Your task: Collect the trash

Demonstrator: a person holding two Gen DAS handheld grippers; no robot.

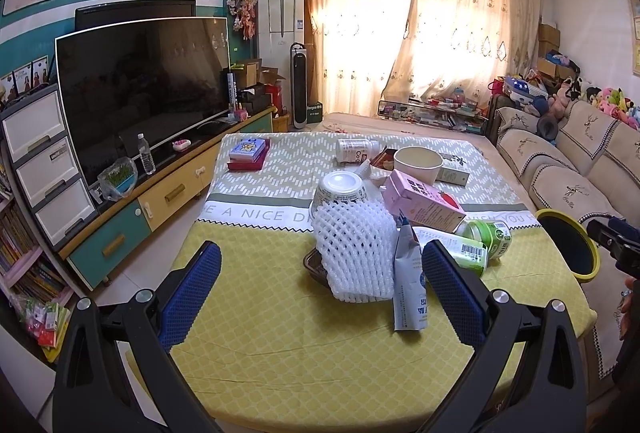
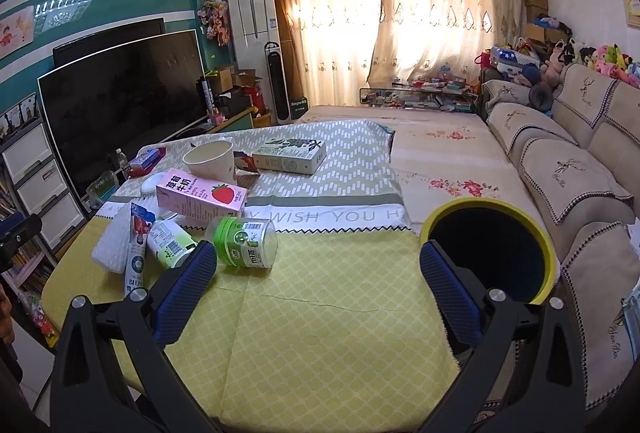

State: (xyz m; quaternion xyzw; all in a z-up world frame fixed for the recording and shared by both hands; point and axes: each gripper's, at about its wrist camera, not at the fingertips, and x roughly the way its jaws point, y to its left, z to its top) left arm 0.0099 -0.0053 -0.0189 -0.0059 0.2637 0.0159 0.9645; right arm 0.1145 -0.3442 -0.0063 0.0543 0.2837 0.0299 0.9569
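Trash pile sits on the yellow tablecloth [image 2: 320, 313]. Green jar [image 2: 245, 241] lies on its side just ahead of the right gripper [image 2: 318, 273], off its left finger, long axis running across the view. White foam net [image 1: 354, 249] is dead ahead of the left gripper [image 1: 320, 283], between its fingers' line but beyond the tips. Both grippers spread wide, holding nothing. Yellow-rimmed bin [image 2: 492, 253] is just past the right gripper's right finger, interior dark, contents not visible. Right gripper looks nearer to both jar and bin. Paper cup [image 2: 210, 157] farther back looks empty.
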